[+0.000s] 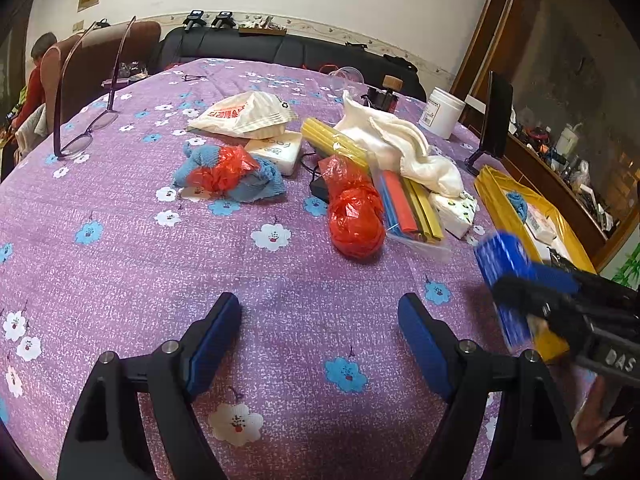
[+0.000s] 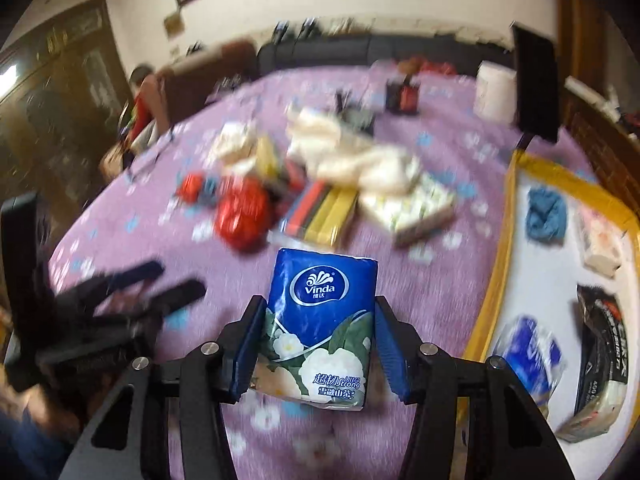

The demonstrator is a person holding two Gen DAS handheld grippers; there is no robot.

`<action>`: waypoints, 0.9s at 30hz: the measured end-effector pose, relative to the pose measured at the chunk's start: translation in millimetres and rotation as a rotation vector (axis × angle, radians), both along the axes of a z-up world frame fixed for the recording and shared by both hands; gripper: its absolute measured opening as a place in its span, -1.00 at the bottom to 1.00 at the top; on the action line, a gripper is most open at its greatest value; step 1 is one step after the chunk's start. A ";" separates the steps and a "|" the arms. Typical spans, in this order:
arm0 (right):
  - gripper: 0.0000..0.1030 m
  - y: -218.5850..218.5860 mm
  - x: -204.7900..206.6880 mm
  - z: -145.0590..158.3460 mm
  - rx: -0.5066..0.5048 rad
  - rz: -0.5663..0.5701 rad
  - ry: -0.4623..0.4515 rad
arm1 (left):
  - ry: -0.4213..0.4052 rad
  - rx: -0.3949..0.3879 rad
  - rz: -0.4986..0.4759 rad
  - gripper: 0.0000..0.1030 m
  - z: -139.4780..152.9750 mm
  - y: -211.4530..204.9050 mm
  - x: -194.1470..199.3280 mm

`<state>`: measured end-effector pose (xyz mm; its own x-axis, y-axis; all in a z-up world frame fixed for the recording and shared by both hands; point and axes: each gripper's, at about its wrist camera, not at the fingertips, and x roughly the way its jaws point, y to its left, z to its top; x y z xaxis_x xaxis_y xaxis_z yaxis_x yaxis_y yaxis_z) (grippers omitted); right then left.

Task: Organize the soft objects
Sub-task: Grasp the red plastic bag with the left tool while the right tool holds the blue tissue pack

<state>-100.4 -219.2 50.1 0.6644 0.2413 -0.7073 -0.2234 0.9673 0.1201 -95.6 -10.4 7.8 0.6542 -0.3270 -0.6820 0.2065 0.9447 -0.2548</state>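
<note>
We've got the right gripper (image 2: 318,344) clamped on the tissue pack (image 2: 320,320), long axis pointing away, tray (image 2: 505,240) just right, left gripper (image 1: 320,344) open and empty.

Glasses (image 1: 86,128) are seen at worktop's (image 1: 120,248) left edge; white jar (image 1: 442,112) & black phone stand (image 1: 494,120) far right; sofa (image 1: 280,50) behind.

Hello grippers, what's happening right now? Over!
Right gripper shut on blue tissue pack. Left gripper open, empty. Yellow-rimmed tray alongside, path unblocked.
</note>
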 end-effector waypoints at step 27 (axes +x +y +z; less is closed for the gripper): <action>0.12 -0.4 14.2 -27.2 0.023 -0.030 0.023 | 0.102 0.034 -0.032 -0.47 16.5 -33.0 73.1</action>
